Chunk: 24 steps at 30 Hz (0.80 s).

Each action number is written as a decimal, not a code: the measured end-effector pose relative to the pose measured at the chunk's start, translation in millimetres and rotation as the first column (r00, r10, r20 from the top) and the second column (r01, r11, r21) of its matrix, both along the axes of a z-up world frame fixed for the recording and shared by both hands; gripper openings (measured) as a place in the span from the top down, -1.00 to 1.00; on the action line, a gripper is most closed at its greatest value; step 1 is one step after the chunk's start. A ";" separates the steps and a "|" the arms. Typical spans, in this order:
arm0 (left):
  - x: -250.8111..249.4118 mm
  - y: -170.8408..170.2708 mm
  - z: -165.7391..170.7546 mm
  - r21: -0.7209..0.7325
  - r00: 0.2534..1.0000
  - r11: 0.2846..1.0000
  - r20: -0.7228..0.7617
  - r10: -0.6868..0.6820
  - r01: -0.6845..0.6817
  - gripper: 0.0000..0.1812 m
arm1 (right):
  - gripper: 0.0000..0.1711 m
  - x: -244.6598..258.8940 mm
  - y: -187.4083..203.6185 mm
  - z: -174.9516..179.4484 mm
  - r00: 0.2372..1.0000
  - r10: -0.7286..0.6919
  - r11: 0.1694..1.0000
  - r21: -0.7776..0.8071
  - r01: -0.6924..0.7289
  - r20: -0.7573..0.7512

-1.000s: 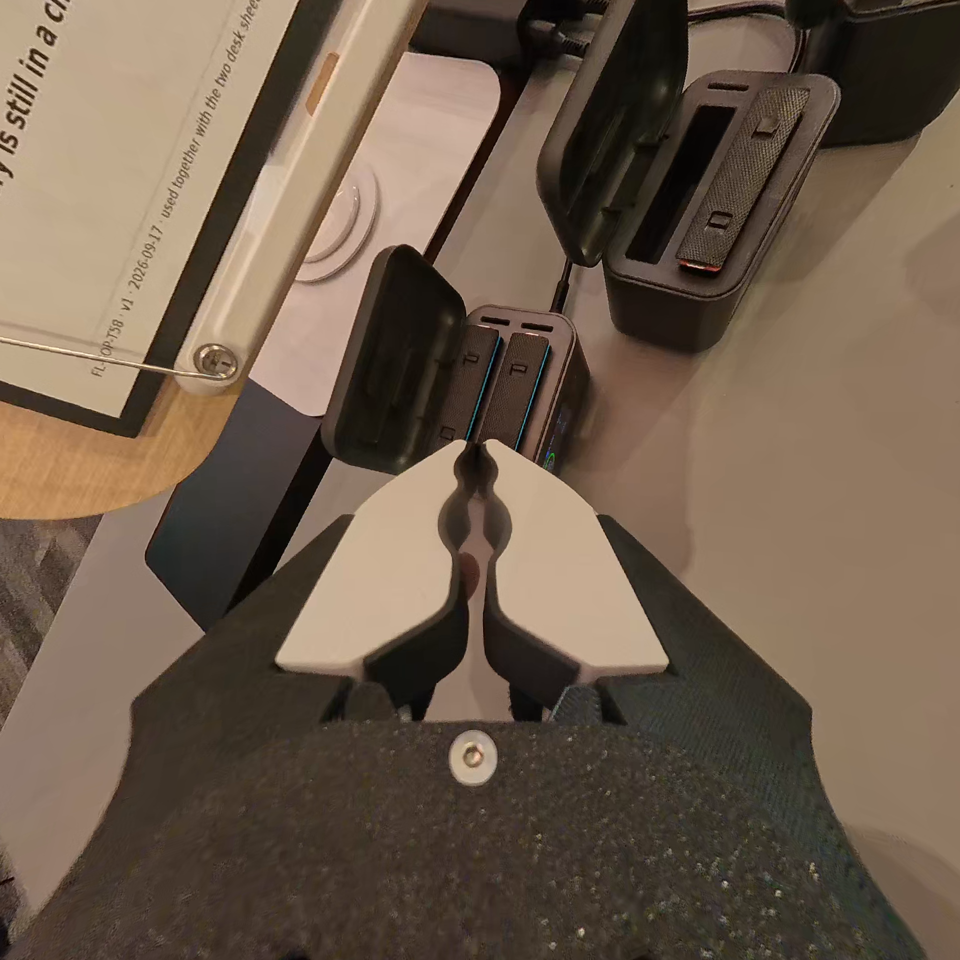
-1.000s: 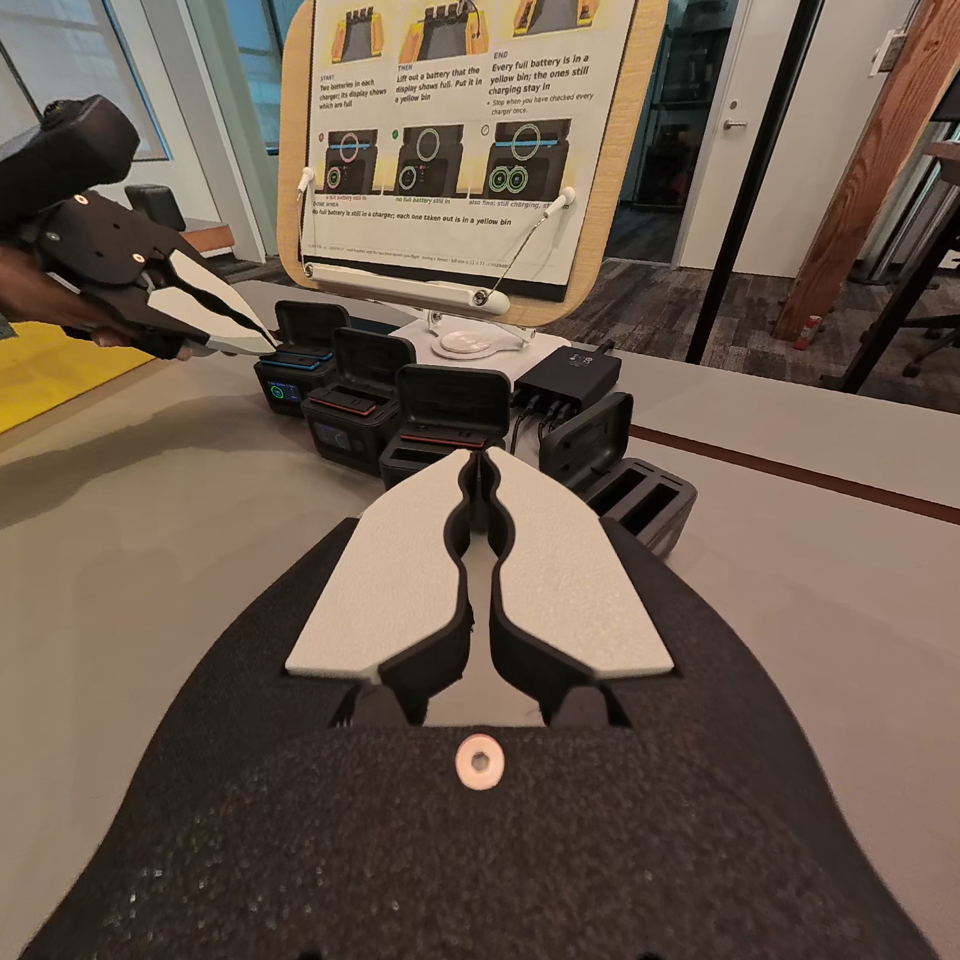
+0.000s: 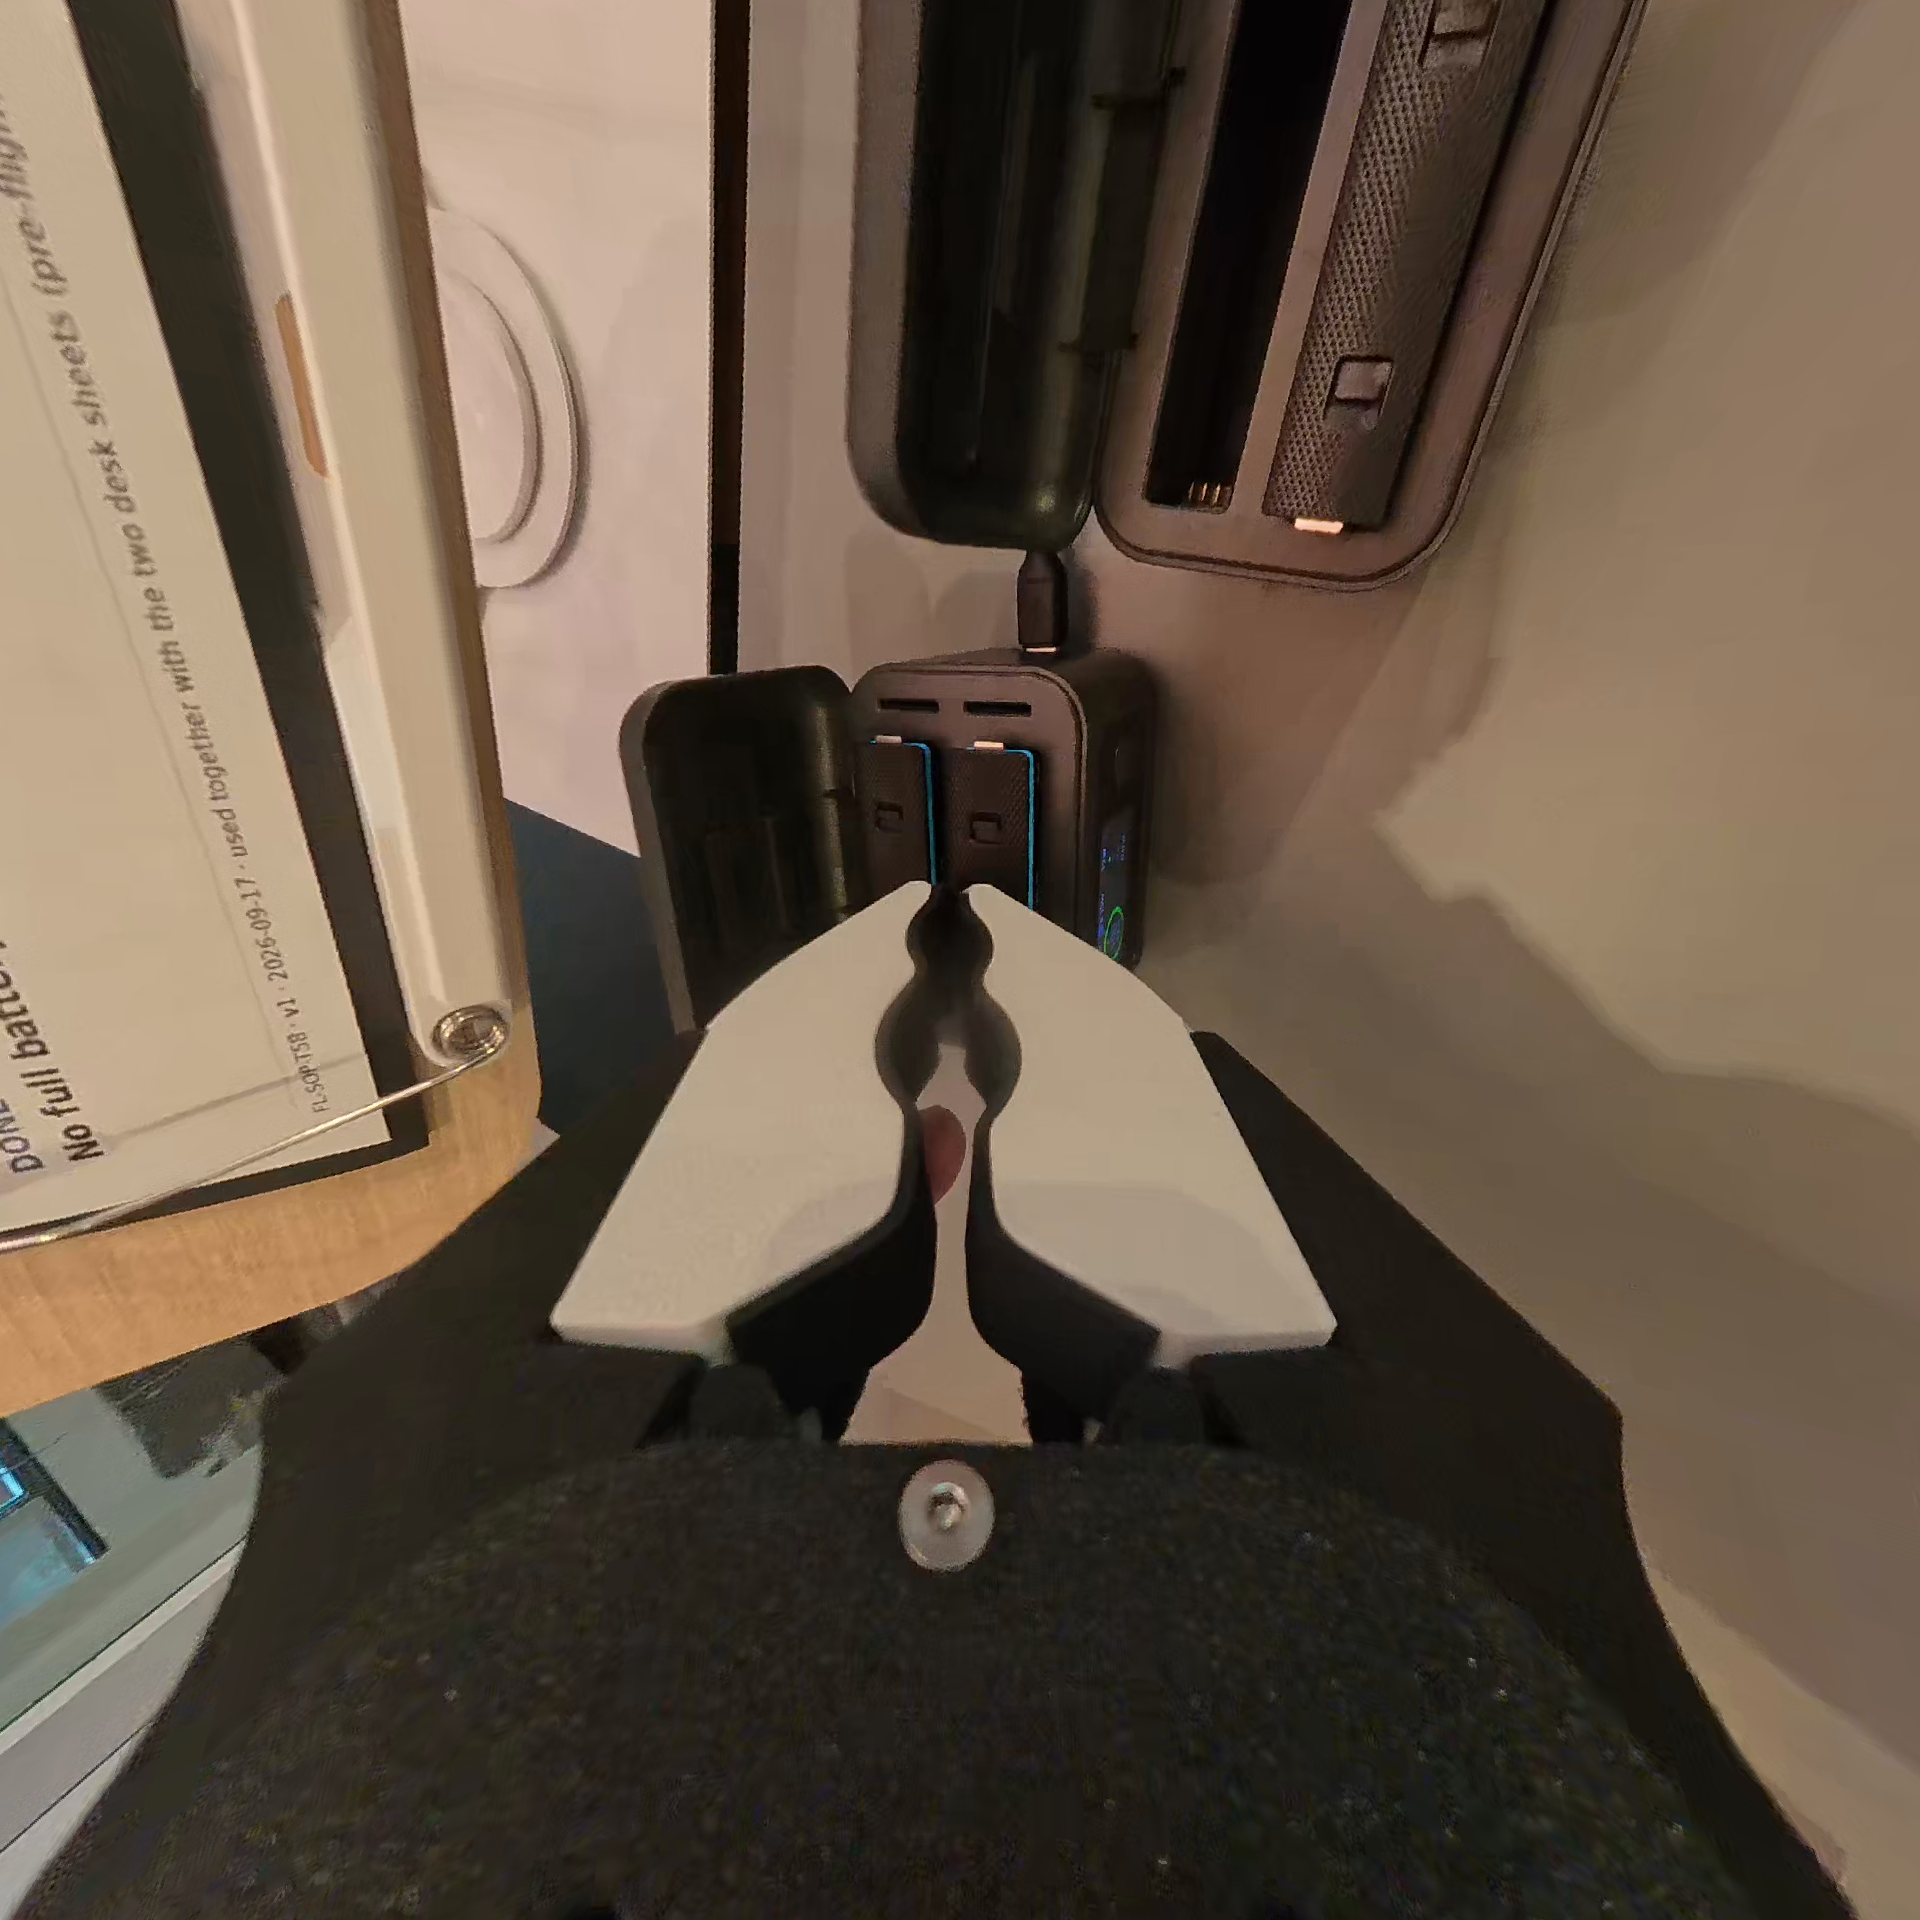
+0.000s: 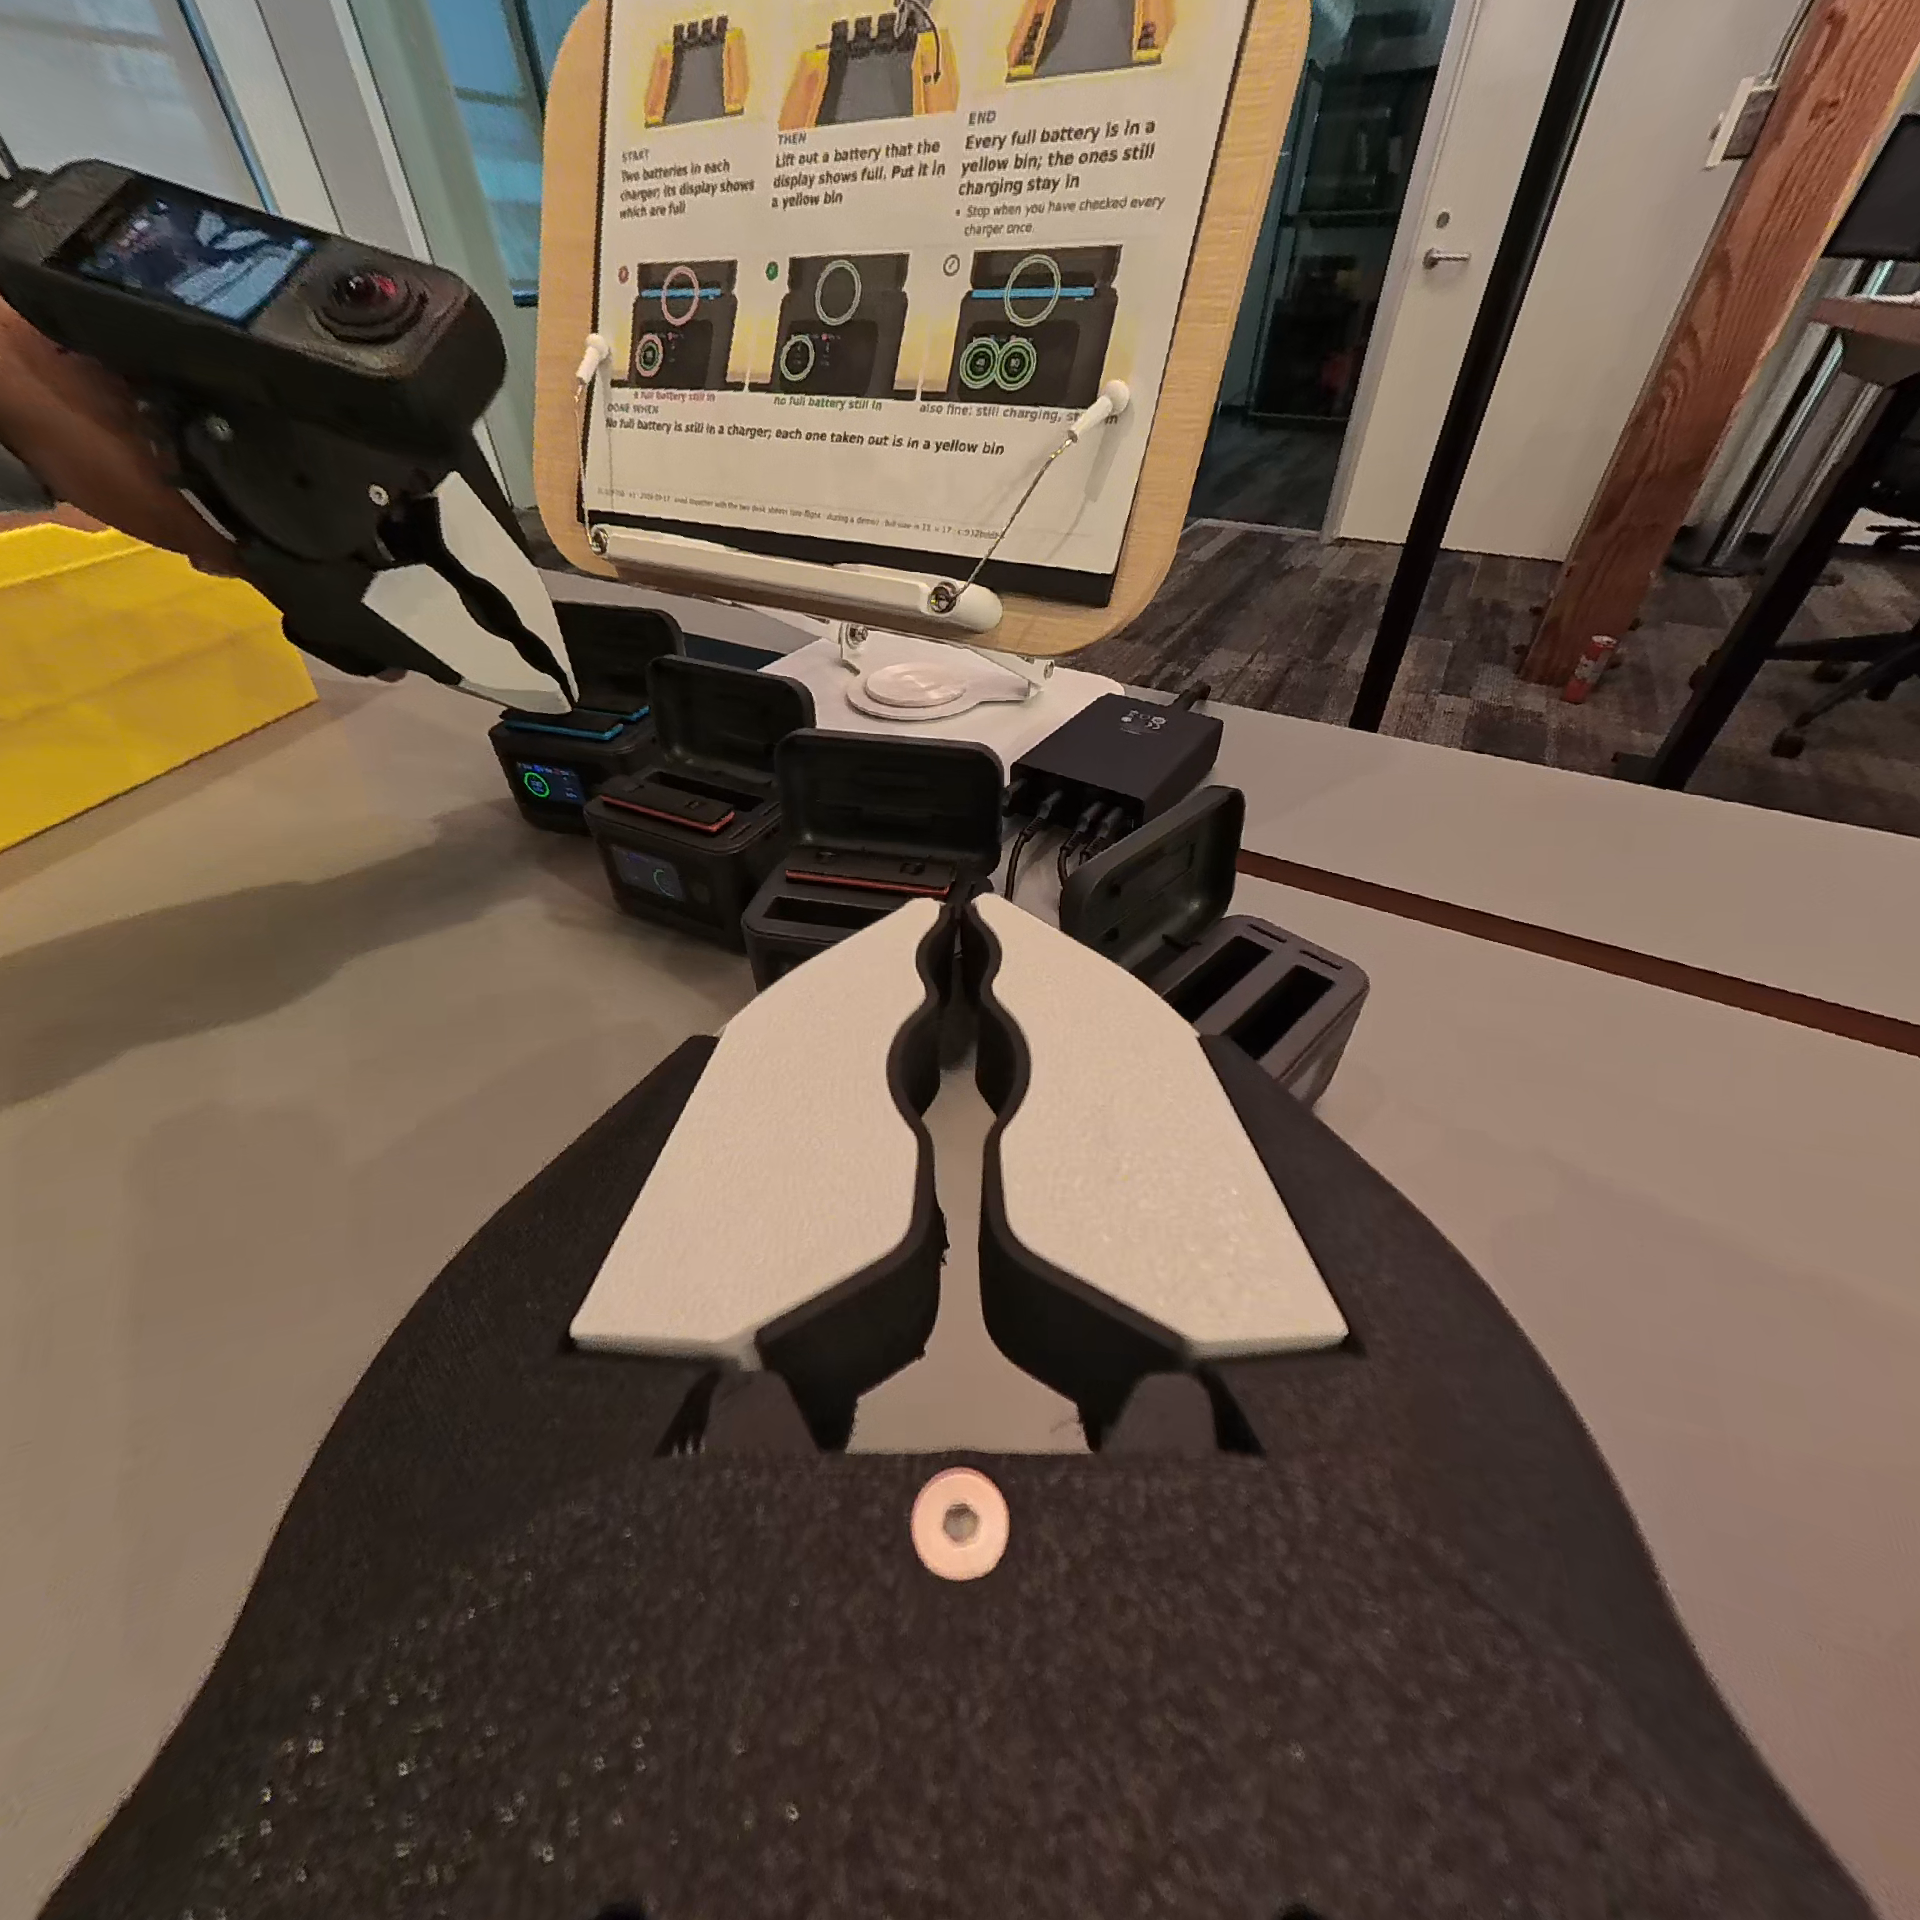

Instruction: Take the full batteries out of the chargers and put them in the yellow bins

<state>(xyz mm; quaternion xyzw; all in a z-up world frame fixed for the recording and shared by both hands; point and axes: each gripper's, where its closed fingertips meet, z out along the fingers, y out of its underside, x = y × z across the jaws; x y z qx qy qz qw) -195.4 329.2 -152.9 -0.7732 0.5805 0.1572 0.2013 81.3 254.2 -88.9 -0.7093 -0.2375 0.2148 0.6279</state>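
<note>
Both pairs of jaws are clenched empty; the left gripper [image 3: 948, 891] must part its jaws (slightly) before pinching a blue-edged battery [image 3: 995, 821].

A grey bench [image 4: 1558, 1039] is stretching toward dark patterned carpet [image 4: 1299, 634]. A white door [image 4: 1455, 260] is standing closed beyond it, a wooden post [image 4: 1704, 343] is leaning at the right, and windows [image 4: 135, 114] are glowing at the left.

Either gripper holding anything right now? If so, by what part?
Nothing held. The left gripper is shut and empty, tips just above the blue-edged batteries in the end charger. The right gripper is shut and empty over the table.
</note>
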 end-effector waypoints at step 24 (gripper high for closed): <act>-8.6 -80.5 89.4 0.193 0.474 0.856 0.878 0.067 -0.479 0.70 | 1.00 -2.2 0.1 -3.3 1.000 -0.006 1.000 0.008 0.005 0.023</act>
